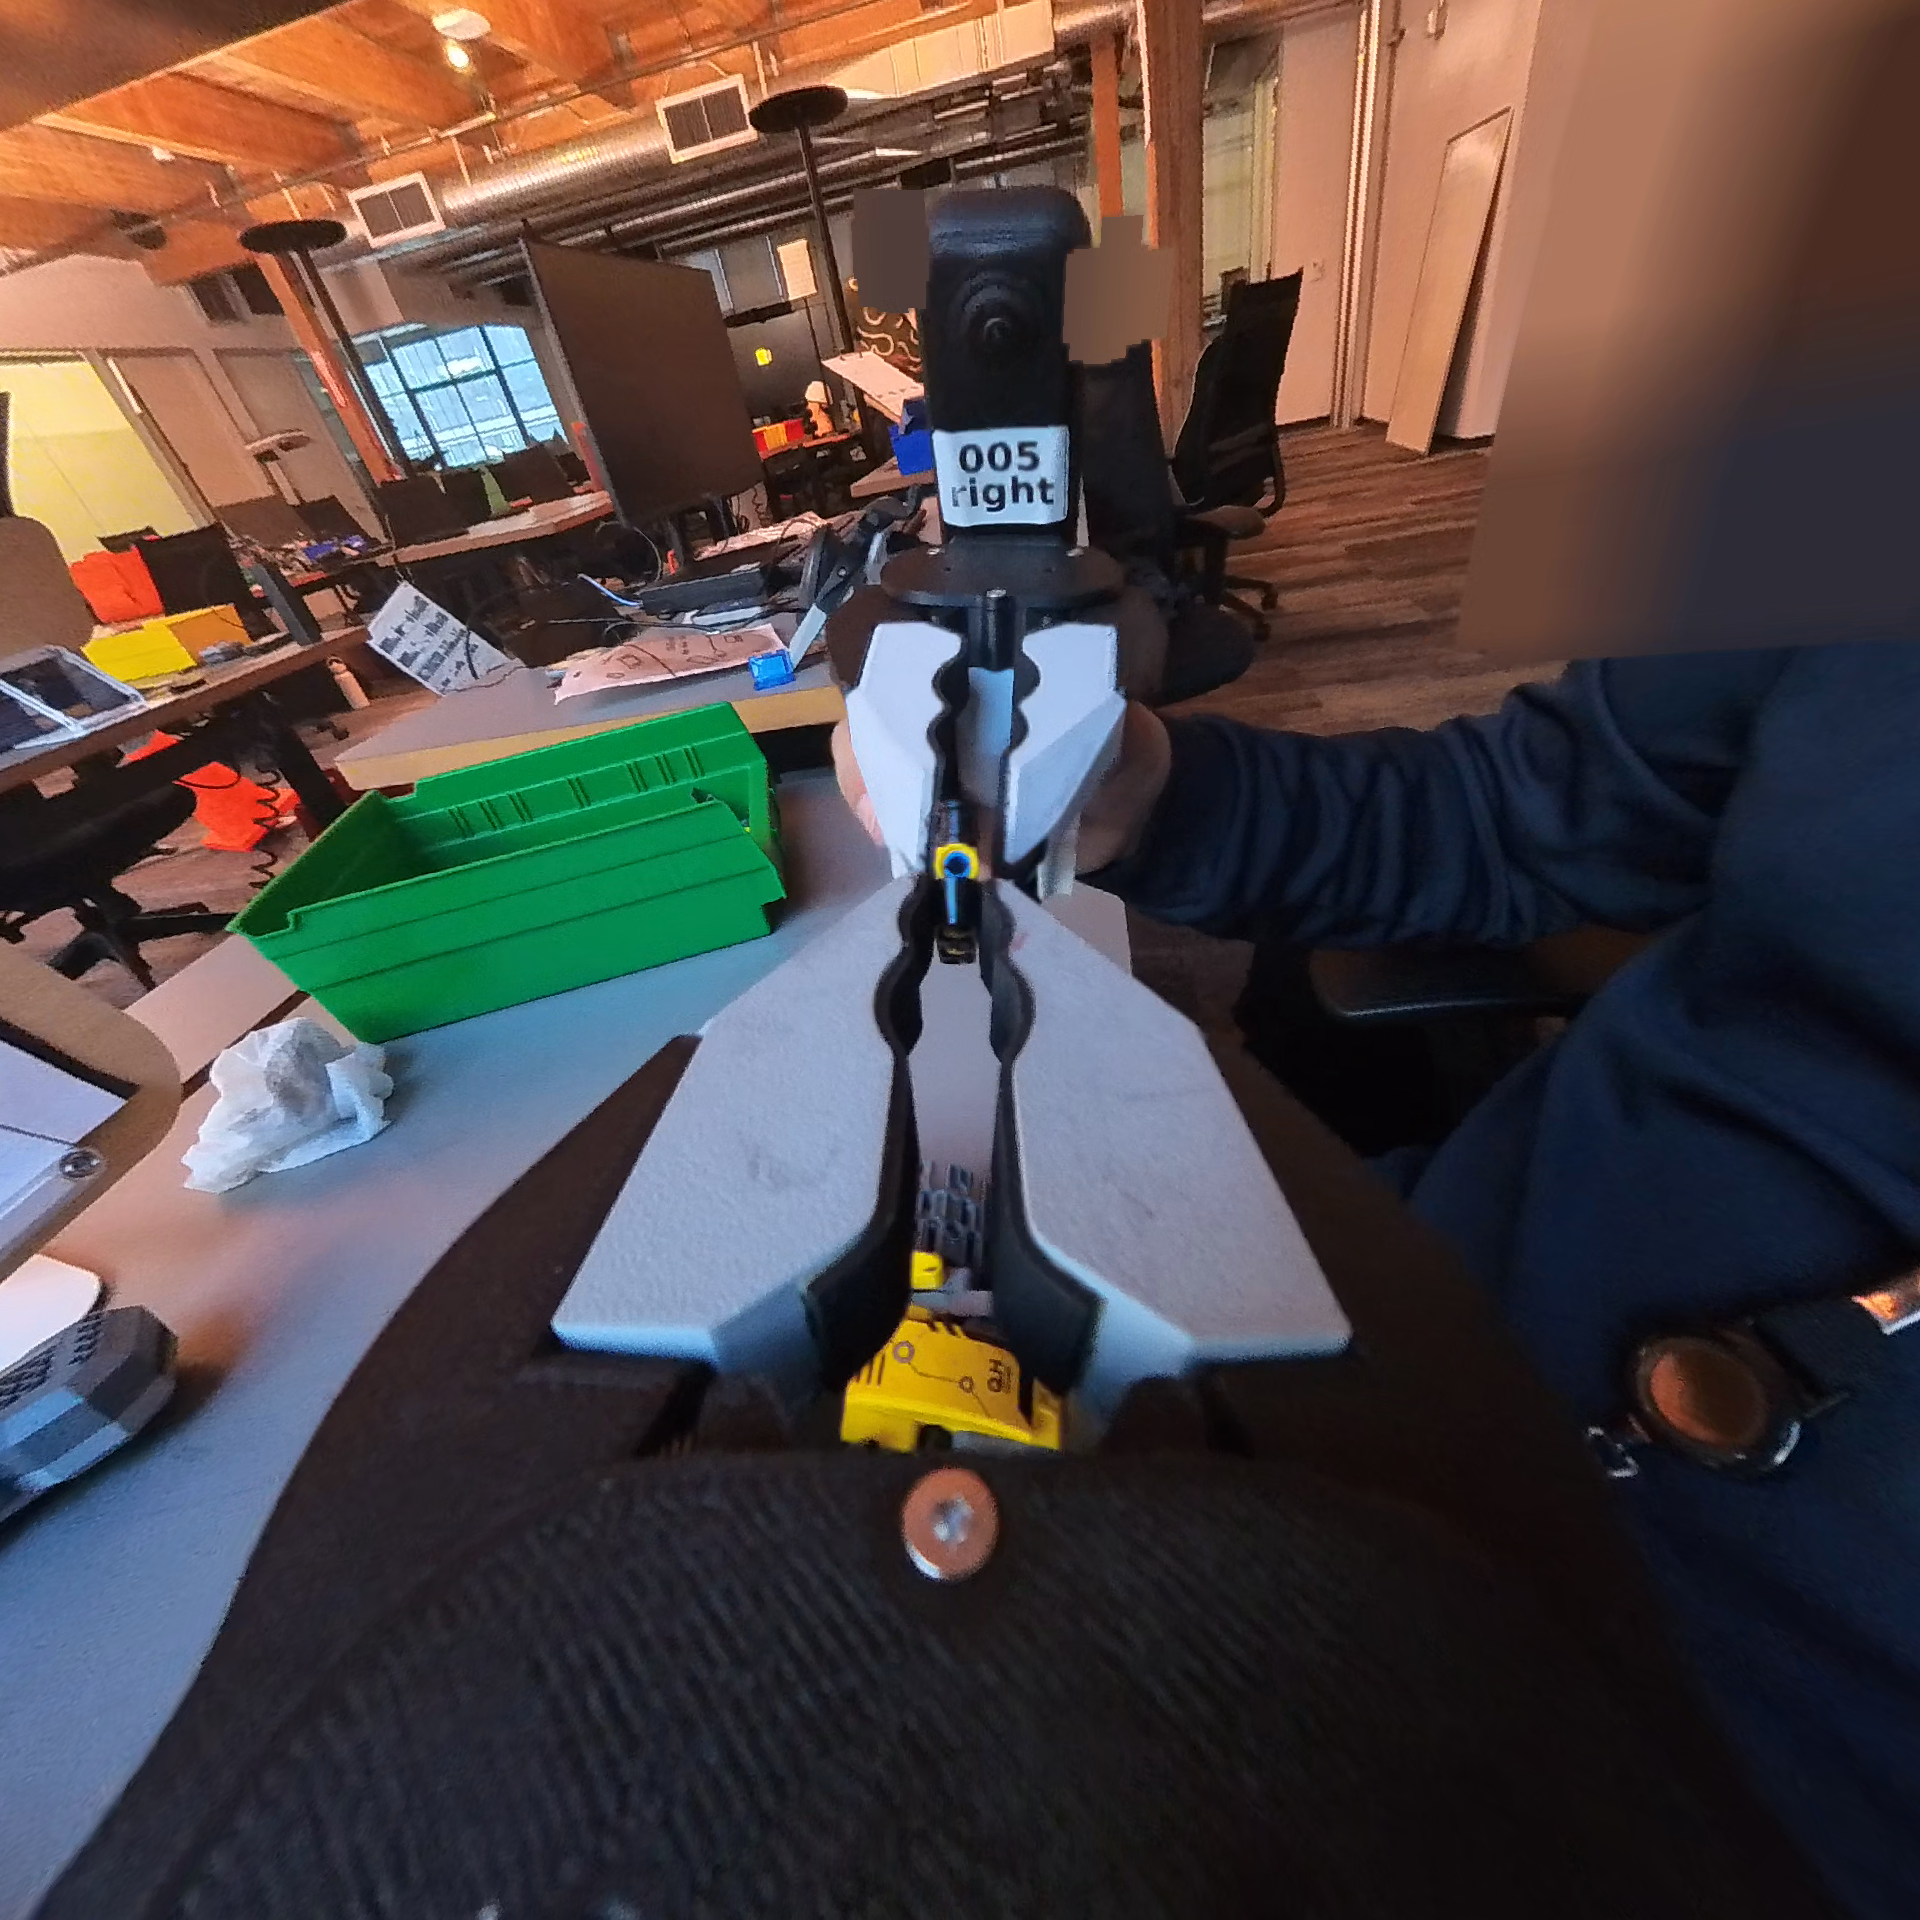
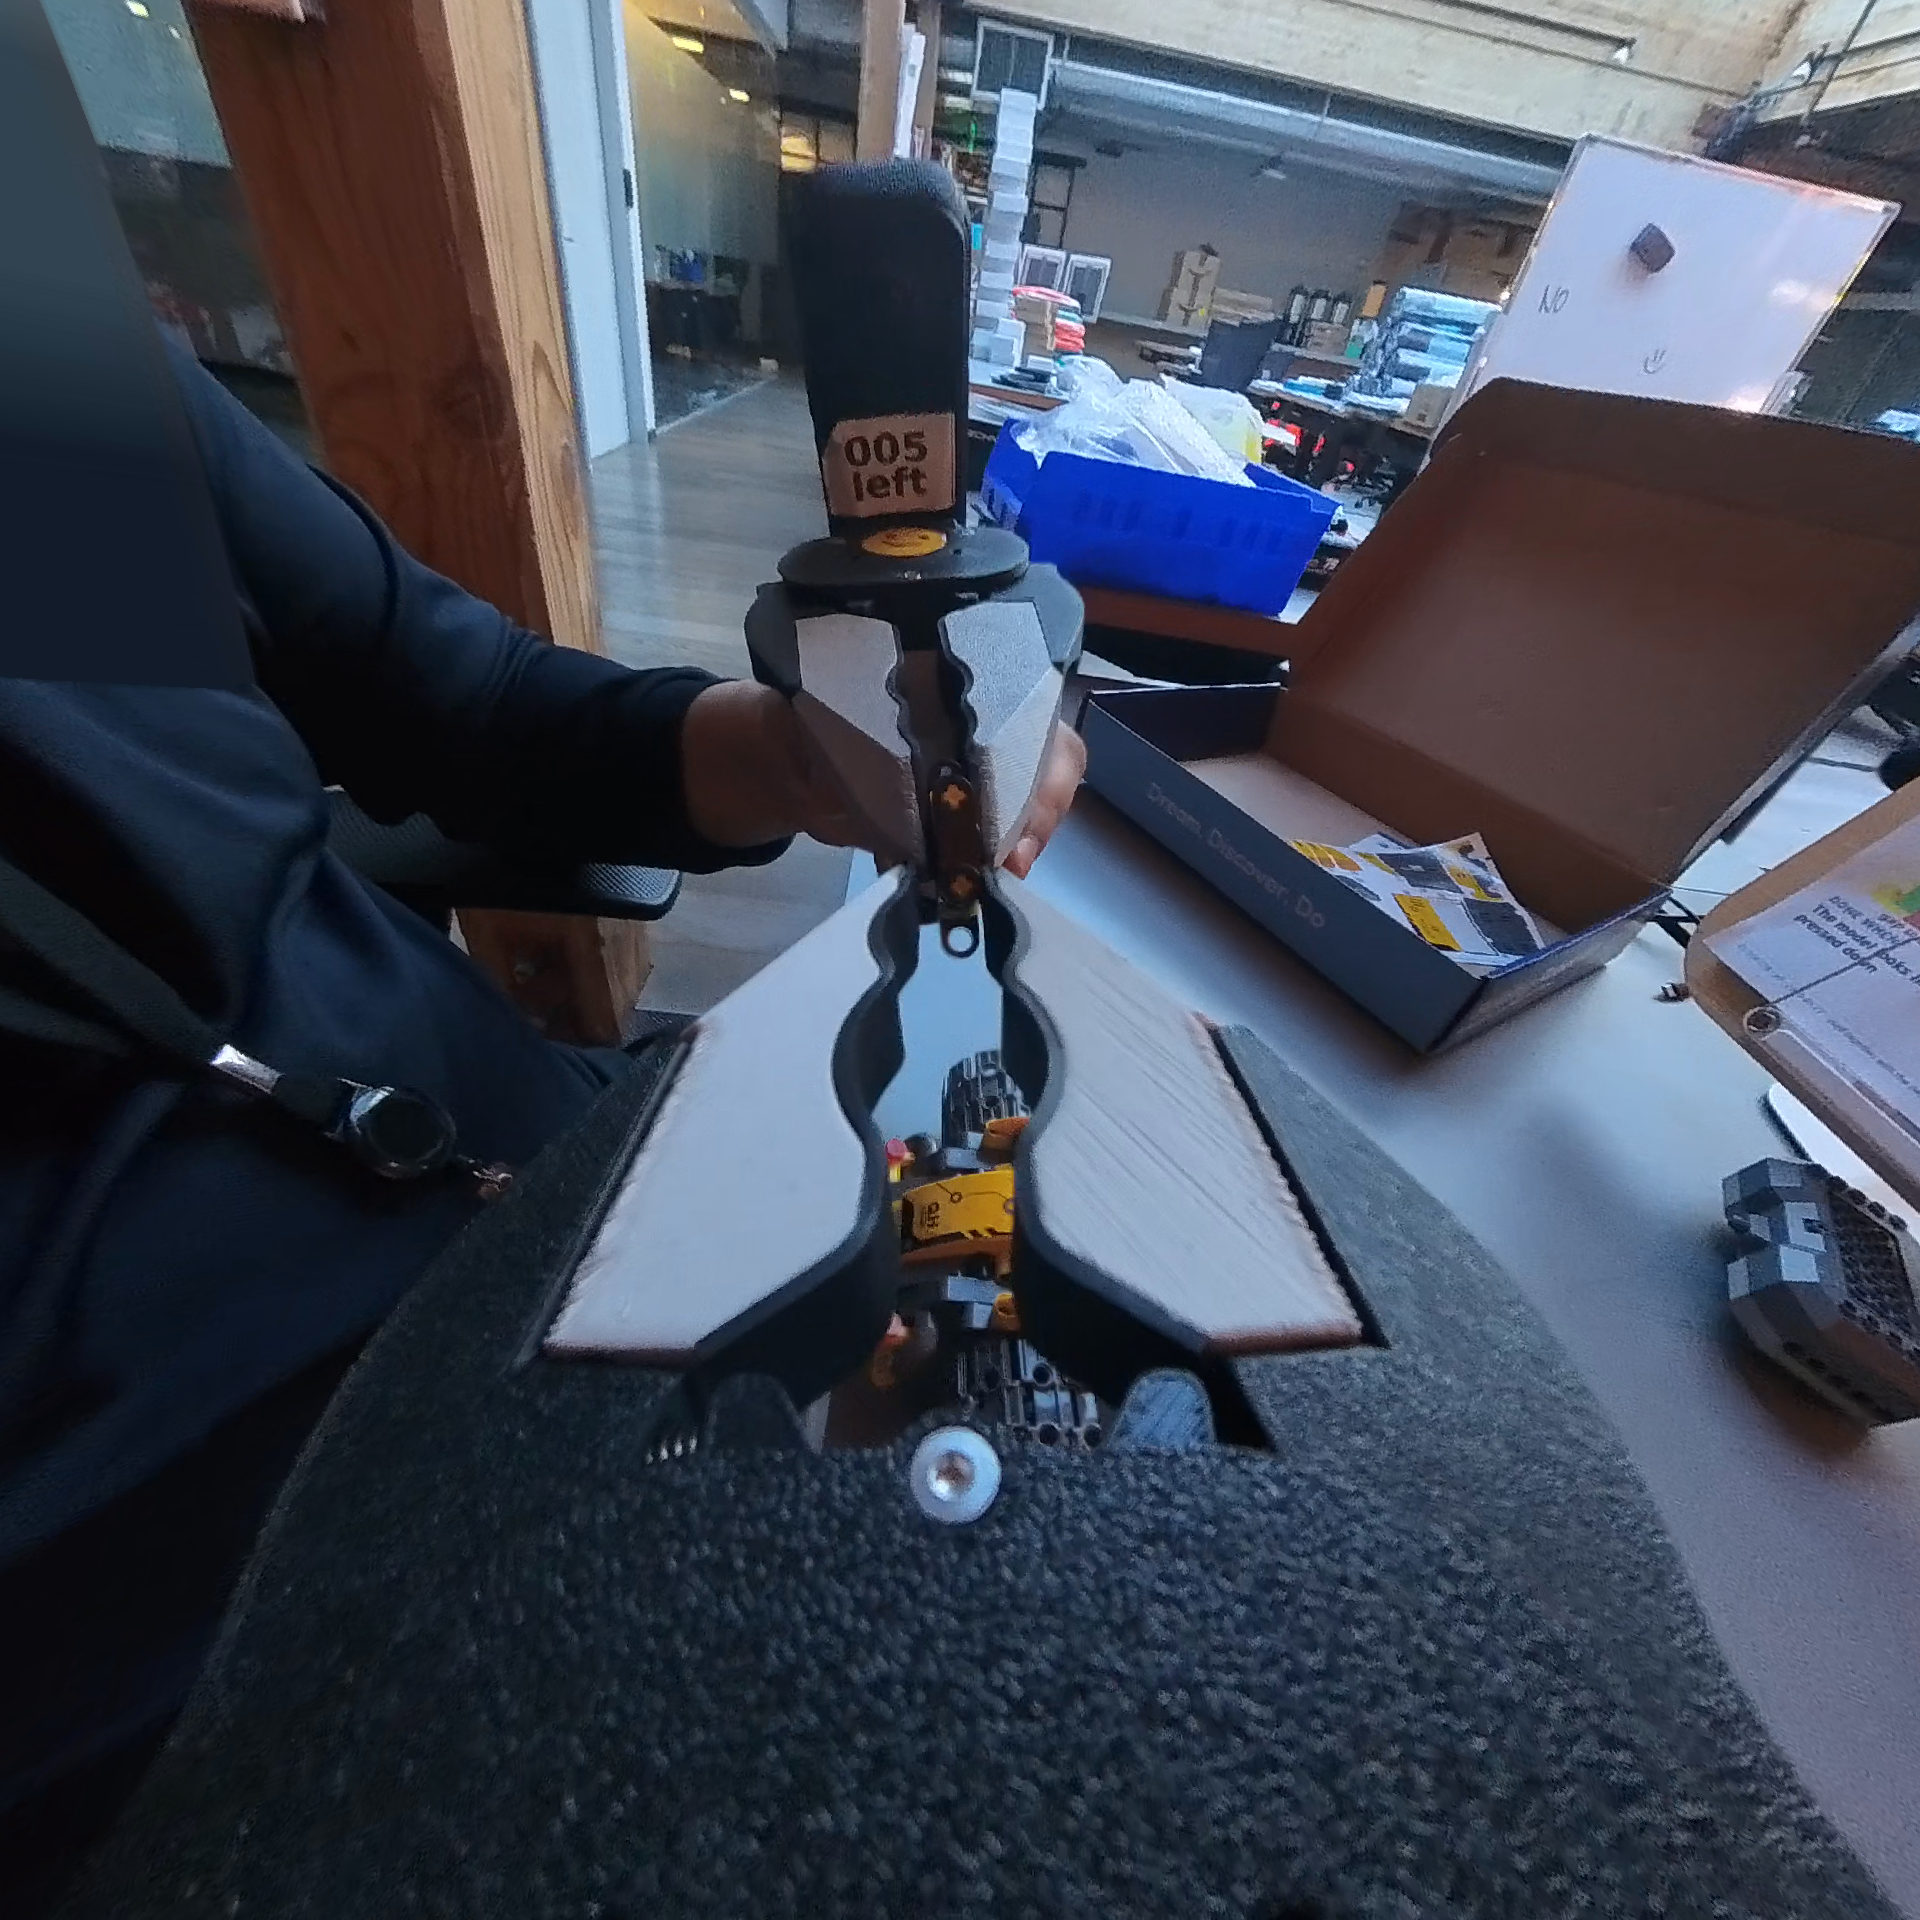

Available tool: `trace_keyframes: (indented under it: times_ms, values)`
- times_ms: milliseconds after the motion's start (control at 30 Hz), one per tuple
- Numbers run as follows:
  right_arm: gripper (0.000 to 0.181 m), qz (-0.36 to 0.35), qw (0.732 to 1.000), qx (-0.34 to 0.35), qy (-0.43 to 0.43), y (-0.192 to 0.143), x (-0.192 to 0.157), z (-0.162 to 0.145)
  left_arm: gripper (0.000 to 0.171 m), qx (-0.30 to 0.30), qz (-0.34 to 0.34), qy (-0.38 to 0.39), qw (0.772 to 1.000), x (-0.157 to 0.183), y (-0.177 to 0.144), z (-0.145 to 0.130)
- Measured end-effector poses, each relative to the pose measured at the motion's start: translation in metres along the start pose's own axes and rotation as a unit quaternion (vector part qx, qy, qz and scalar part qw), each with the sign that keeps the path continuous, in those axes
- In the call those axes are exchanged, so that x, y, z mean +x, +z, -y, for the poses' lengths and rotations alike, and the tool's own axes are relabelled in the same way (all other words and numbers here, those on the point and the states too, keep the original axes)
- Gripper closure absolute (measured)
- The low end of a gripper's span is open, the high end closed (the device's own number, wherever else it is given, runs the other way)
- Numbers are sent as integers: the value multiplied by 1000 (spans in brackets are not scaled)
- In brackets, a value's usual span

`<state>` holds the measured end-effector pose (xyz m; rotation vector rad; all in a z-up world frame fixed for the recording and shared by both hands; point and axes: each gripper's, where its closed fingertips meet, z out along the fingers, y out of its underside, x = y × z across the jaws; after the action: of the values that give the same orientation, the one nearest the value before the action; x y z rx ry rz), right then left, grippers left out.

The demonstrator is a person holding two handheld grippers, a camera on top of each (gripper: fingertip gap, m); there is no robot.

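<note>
green bin: glossy plastic | tissue: crumpled paper | box: matt cardboard | tabletop: smooth grey

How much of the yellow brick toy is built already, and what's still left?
Looks partly done: a yellow and black brick model already shows many joined pieces below the fingers. In hand: the left gripper and right gripper meet tip to tip, both pinching a small black link. Left: that link isn't on the model yet, and a grey brick piece sits apart on the table.
</note>
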<state>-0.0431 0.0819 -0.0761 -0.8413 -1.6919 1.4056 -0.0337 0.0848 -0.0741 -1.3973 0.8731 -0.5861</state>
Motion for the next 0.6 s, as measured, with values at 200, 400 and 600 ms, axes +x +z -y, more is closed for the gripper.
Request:
trace_keyframes:
  times_ms: [200, 400, 600]
  values:
    - [176, -3, 1000, 8, -15, -2, -4, 8, 167, 10, -11, -6, 1000, 5, 1, 6]
    - [176, 22, 998, 43, 27, 0, -7, 14, 166, 27, -14, -3, 1000, 8, -1, 10]
    - [177, 19, 983, 121, 135, 1, 9, 19, 165, 42, 67, -18, 997, -8, 0, 10]
